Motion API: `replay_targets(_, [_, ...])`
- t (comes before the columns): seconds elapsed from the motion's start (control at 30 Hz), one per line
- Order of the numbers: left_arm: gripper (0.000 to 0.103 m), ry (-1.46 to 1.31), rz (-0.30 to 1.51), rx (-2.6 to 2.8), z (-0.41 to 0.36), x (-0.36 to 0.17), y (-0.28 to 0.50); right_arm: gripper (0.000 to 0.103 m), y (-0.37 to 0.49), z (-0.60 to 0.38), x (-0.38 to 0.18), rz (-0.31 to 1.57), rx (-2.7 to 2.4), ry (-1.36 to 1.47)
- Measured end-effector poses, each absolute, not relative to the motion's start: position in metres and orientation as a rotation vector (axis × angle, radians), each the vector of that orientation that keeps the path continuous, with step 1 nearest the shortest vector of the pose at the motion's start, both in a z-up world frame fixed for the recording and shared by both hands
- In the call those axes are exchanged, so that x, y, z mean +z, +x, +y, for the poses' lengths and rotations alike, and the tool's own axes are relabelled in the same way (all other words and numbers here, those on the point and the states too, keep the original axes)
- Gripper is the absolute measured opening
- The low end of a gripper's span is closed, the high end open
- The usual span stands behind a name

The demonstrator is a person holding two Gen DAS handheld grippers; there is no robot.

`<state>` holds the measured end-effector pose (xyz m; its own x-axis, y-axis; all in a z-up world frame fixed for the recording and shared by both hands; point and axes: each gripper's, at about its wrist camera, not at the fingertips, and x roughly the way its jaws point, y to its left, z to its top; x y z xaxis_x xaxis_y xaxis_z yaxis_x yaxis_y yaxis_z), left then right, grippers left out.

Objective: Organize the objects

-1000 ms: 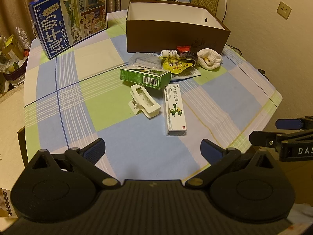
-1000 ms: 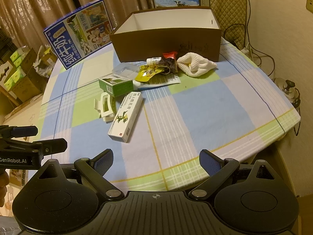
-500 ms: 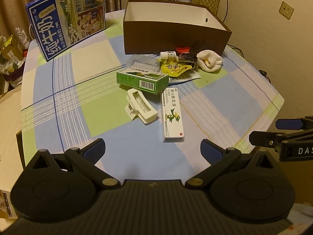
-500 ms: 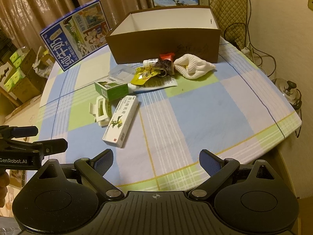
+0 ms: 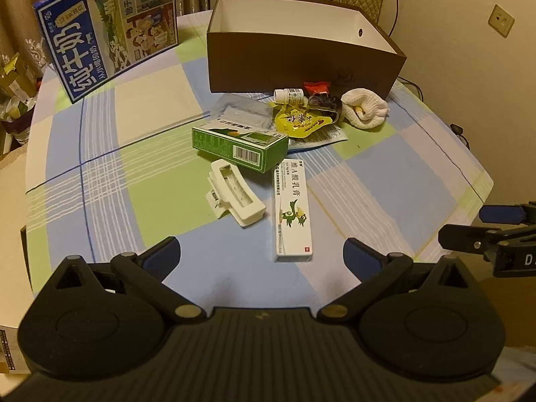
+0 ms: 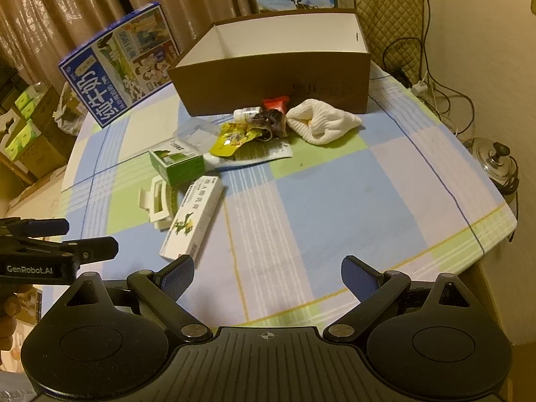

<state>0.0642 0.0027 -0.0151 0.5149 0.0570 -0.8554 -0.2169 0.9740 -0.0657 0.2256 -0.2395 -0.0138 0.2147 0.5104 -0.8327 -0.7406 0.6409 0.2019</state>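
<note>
Both tools hang over the near edge of the checked-cloth worktop [image 5: 140, 134], each with its blue-padded jaws spread wide and nothing between them. The left gripper [image 5: 261, 254] sits almost directly behind the long white ointment carton with a green bird printed on it [image 5: 293, 211], which lies flat with its long axis running away from the near edge toward the far side, its near end just ahead of the jaws. From the right gripper [image 6: 268, 273] the same carton [image 6: 192, 217] lies off to the left and slants across its line, so the left one looks both nearer and better squared for a pinch across the narrow width. Beside the carton rests a cream plastic hair claw [image 5: 234, 194], and touching its far end a green rectangular box [image 5: 239, 144]. Beyond them a small heap, with a yellow pouch [image 5: 298, 120] and a rolled white knitted cloth [image 5: 363, 109], lies against the open brown cardboard box [image 5: 301, 63] near the far edge, the likely destination, apparently empty so far.
</note>
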Motion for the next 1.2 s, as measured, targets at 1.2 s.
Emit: replay_targets(1.2, [0.100, -0.329, 1.129, 0.542, 0.046, -0.072, 0.239, 0.093, 0.397, -0.236, -0.032, 1.056, 0.808, -0.290])
